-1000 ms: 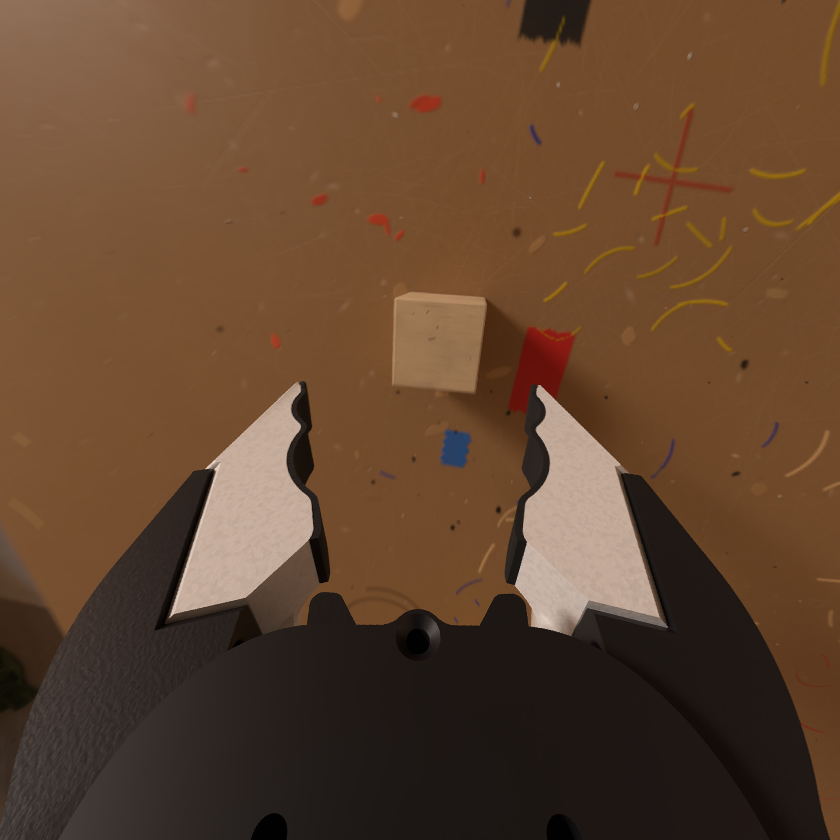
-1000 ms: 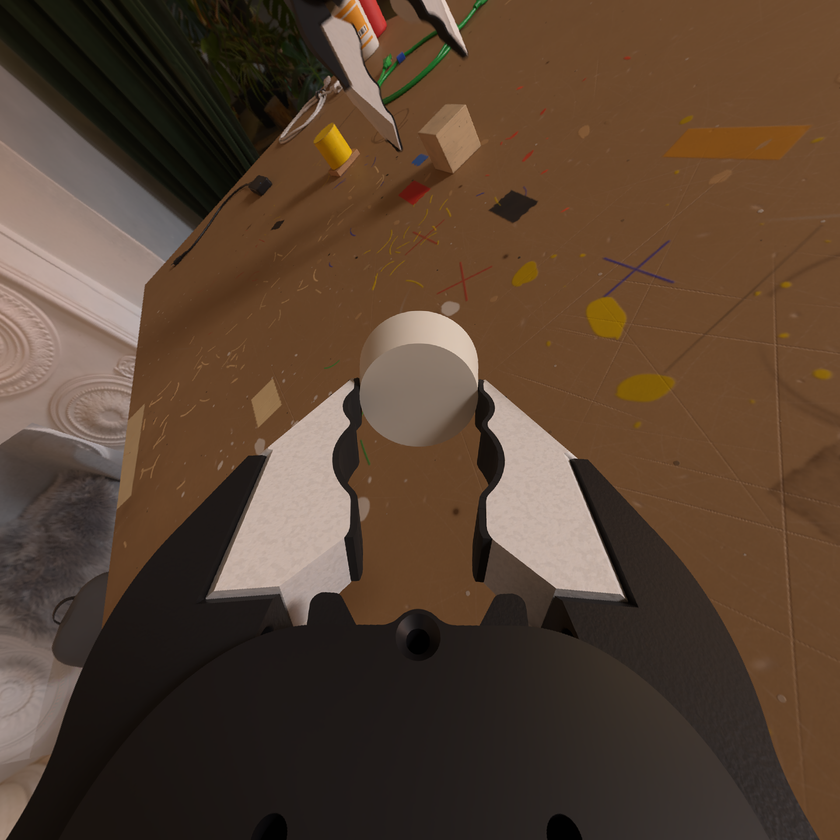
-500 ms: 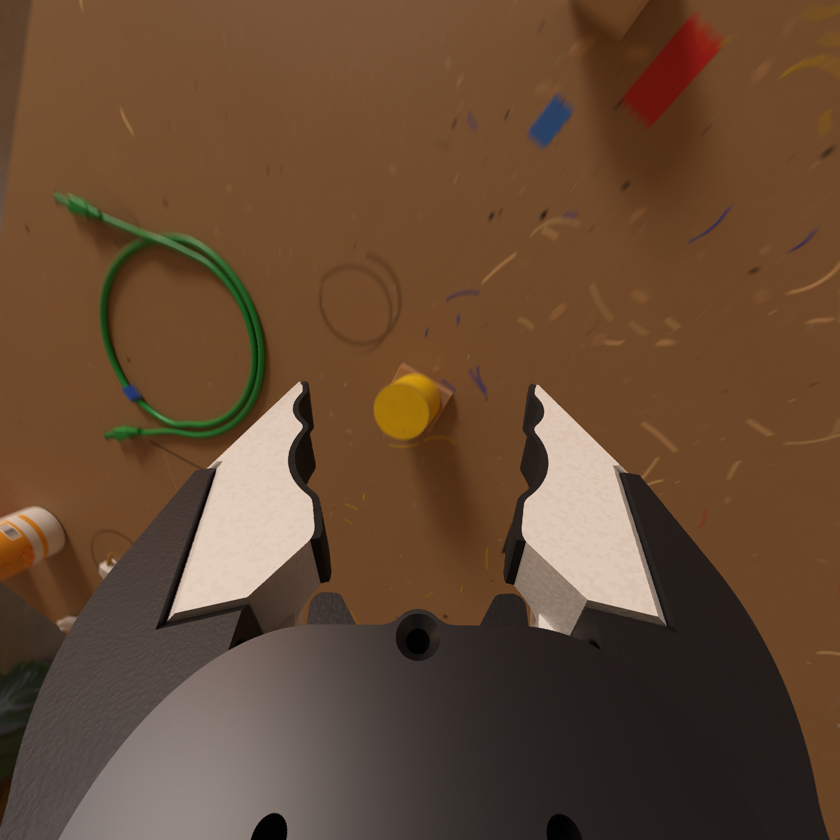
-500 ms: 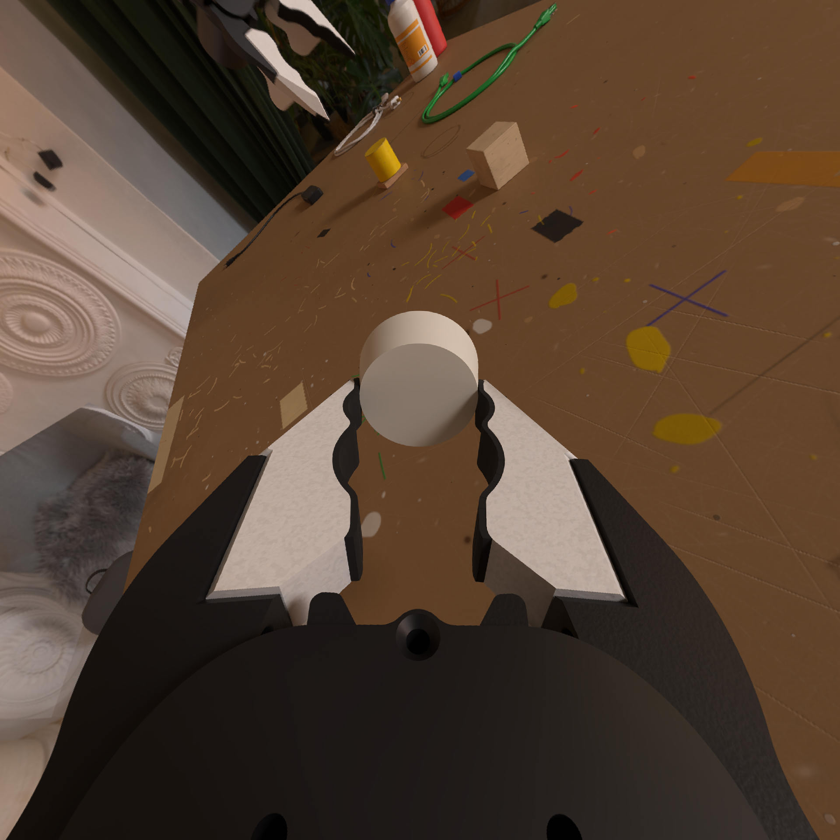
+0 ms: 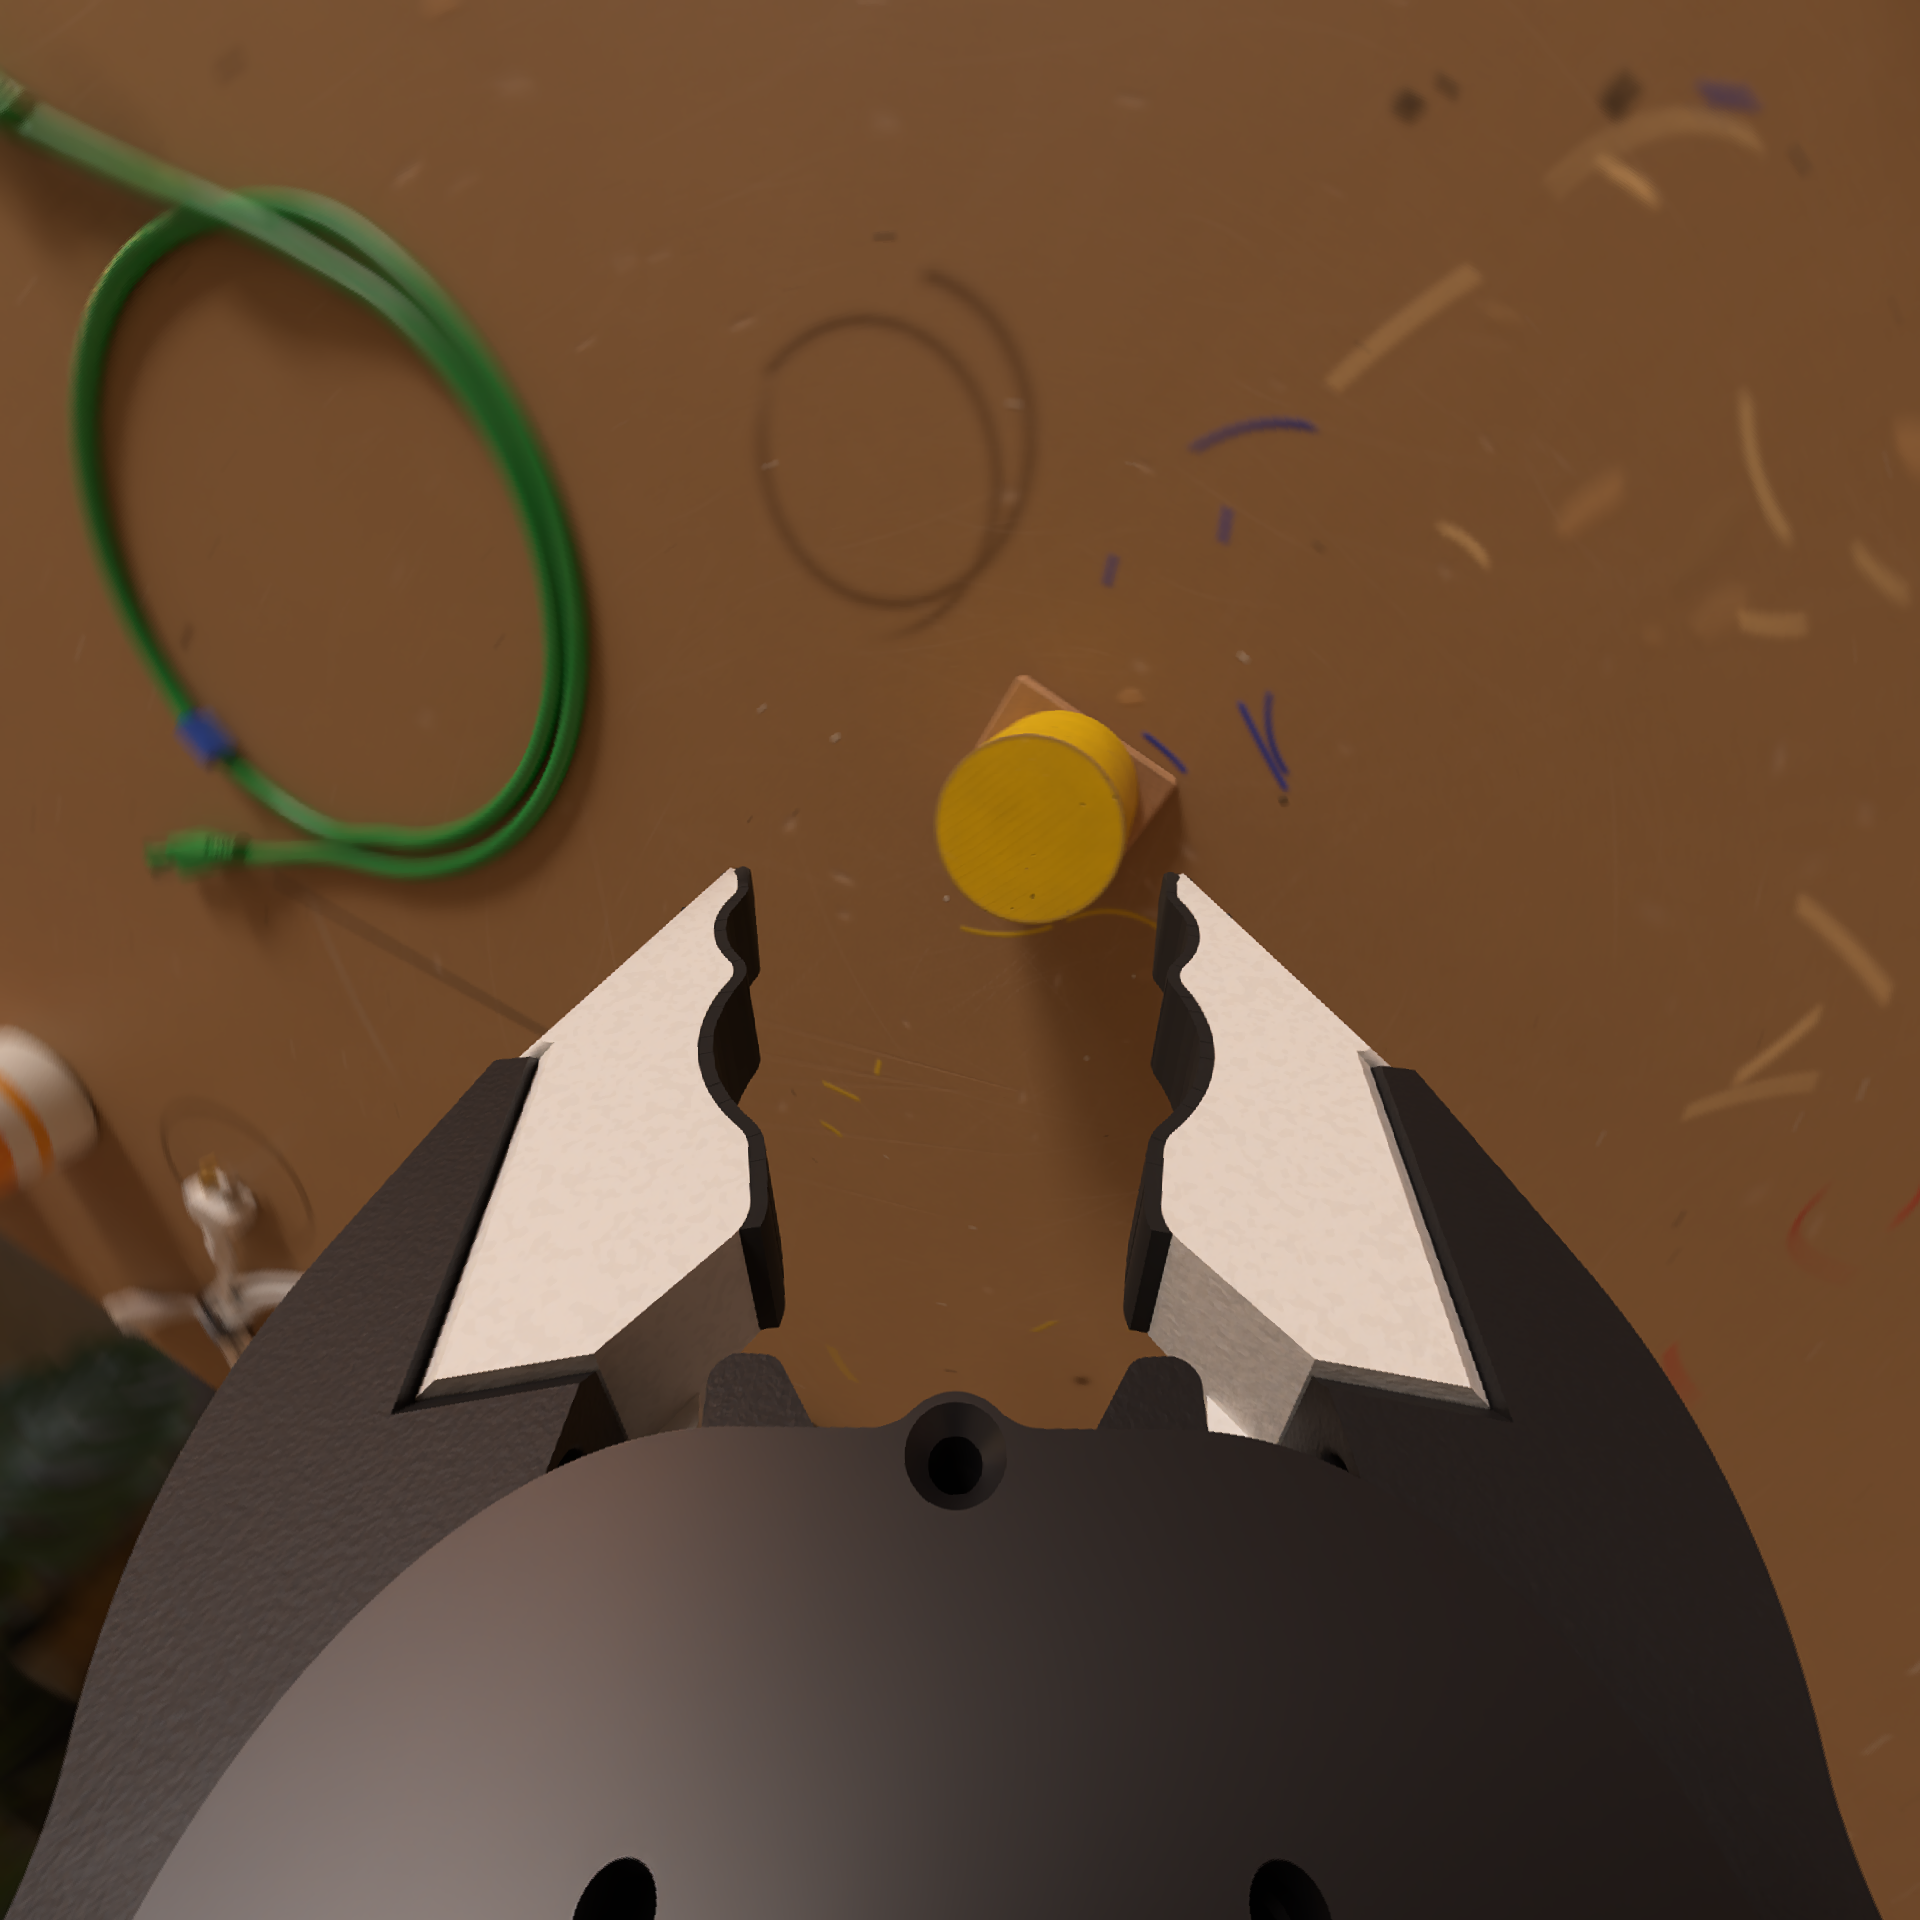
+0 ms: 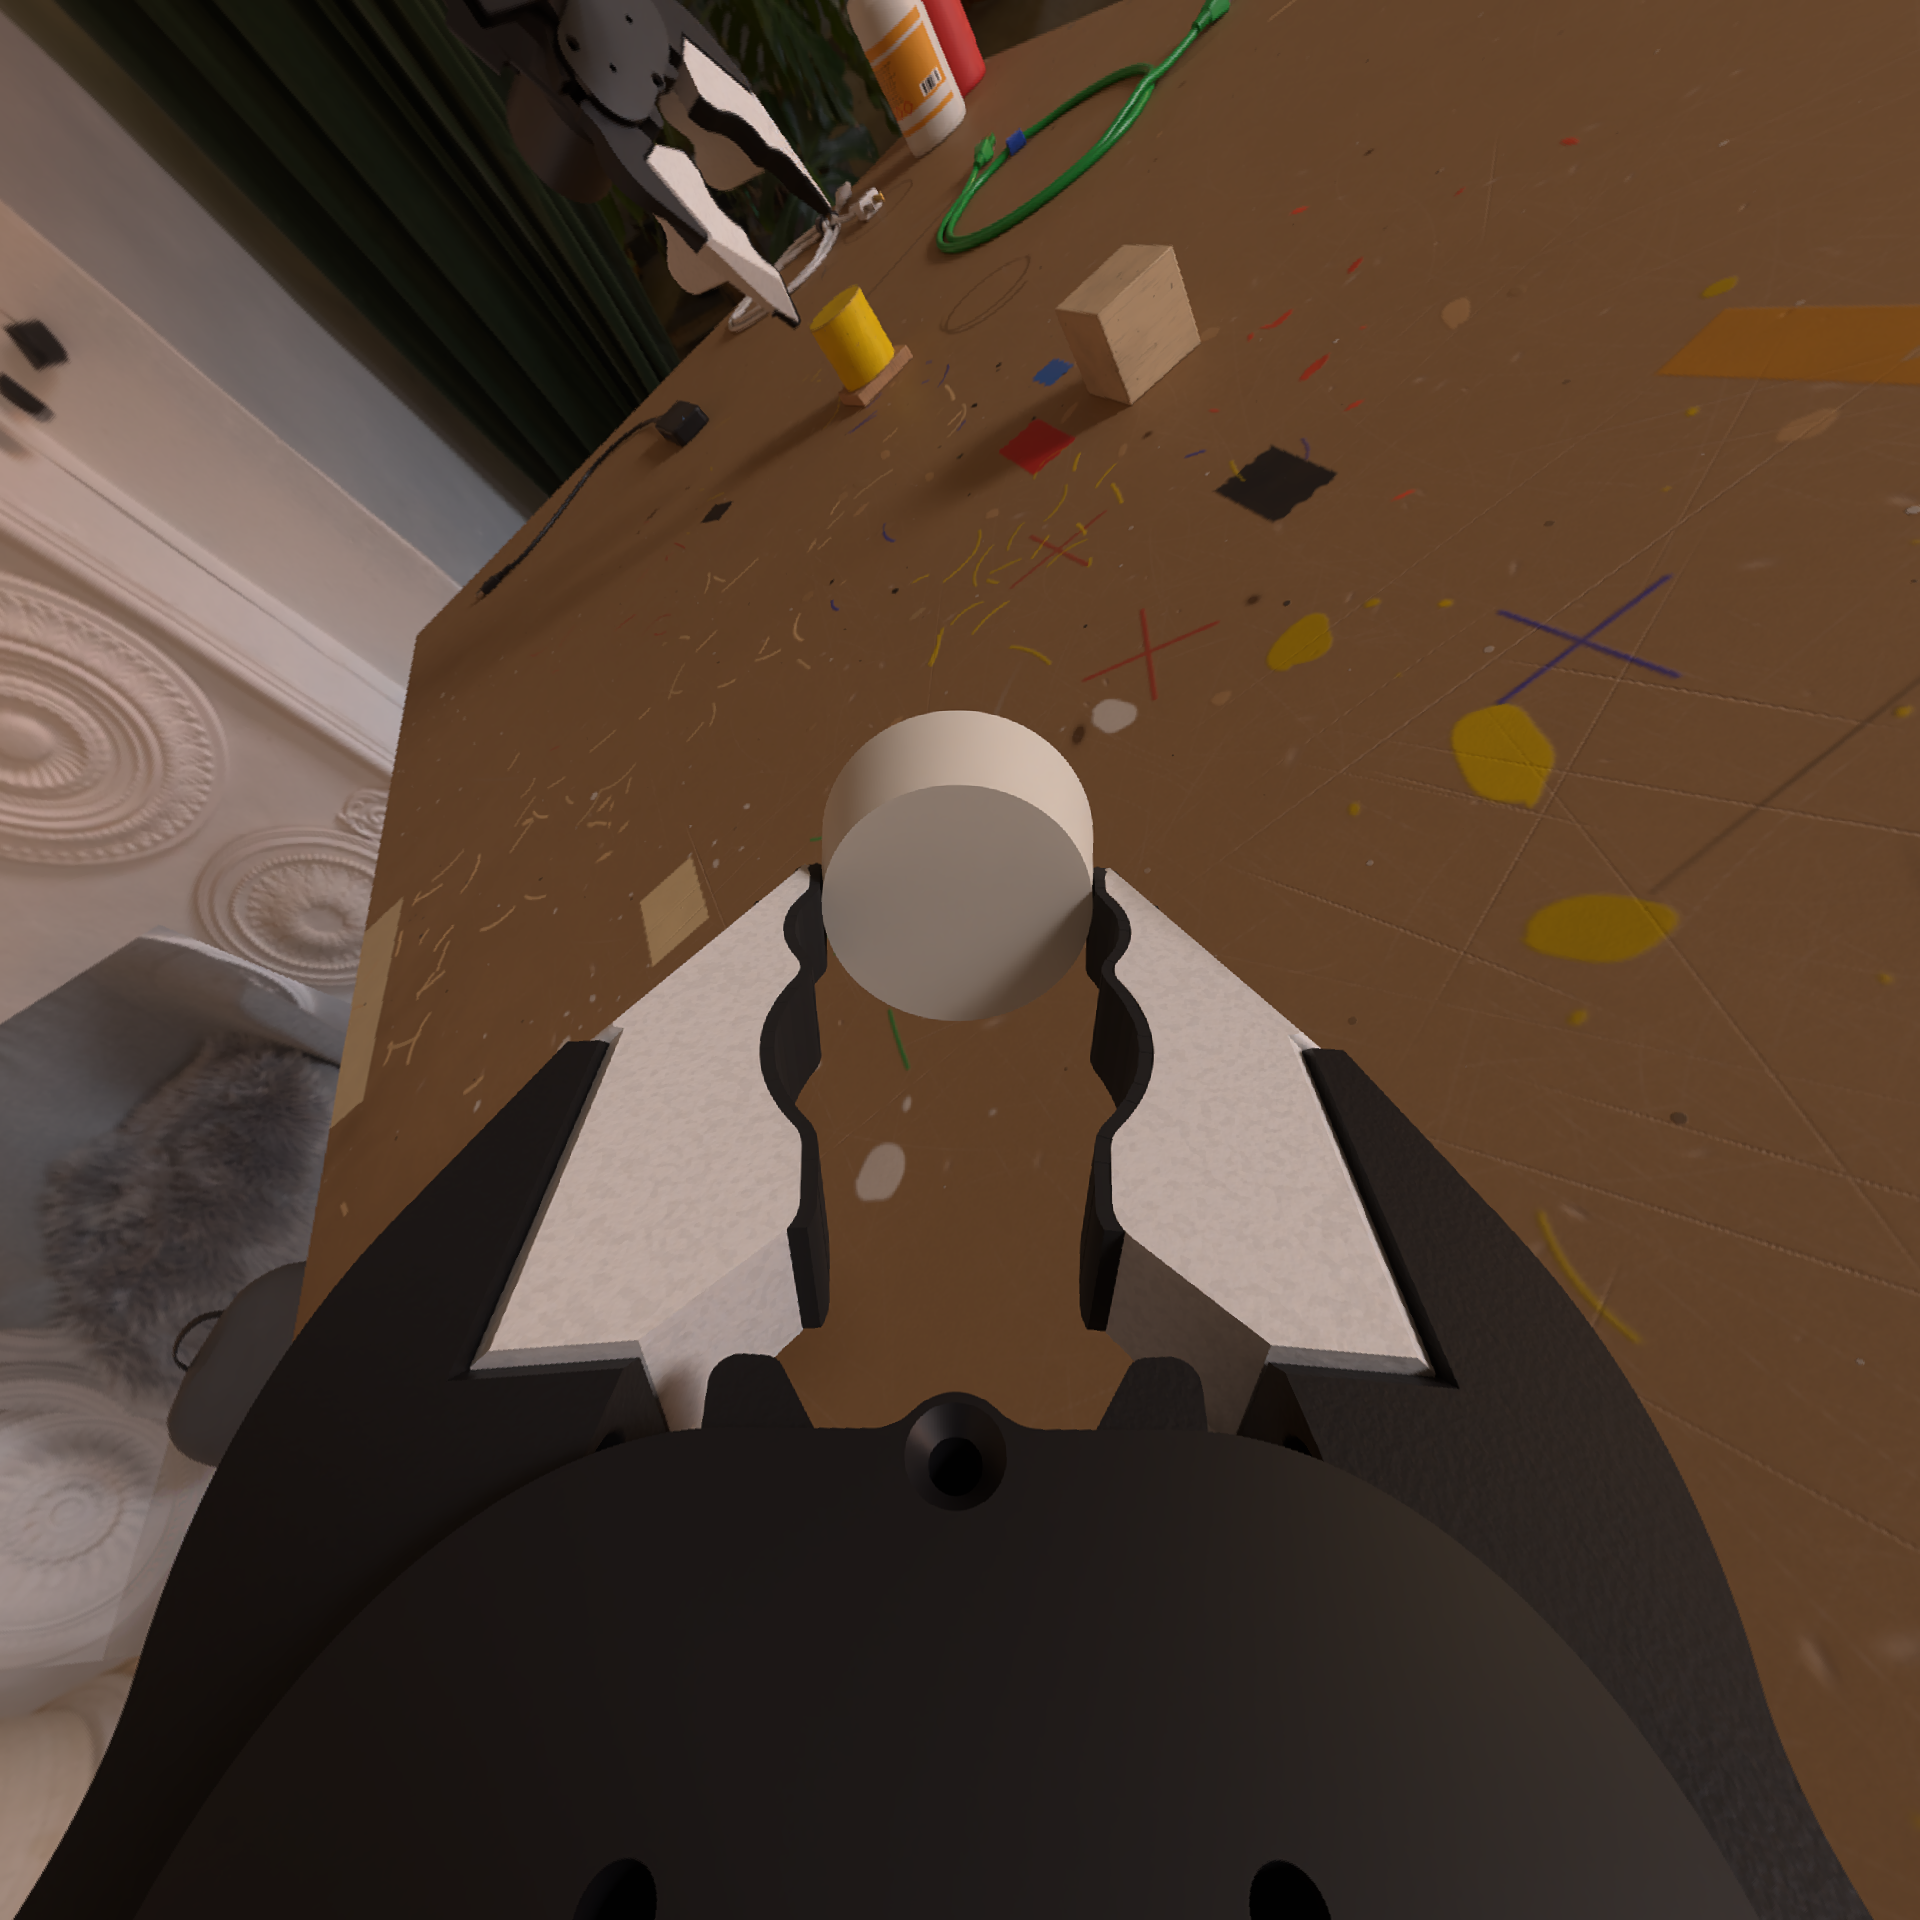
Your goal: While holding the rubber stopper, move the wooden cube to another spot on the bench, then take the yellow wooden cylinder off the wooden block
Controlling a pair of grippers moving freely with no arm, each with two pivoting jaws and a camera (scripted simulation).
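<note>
Cream round rubber stopper (image 6: 956,862) is pinched between the fingertips of the right hand-held gripper (image 6: 954,894), raised over the brown paint-flecked counter (image 6: 1351,935). Left hand-held gripper (image 5: 954,883) is spread wide, empty, above the yellow wooden cylinder (image 5: 1034,816), which is seated upright on the small thin wooden block (image 5: 1155,781). Pale wooden cube (image 6: 1130,320) is seen near it; coiled green cable (image 5: 343,540) is seen well apart.
</note>
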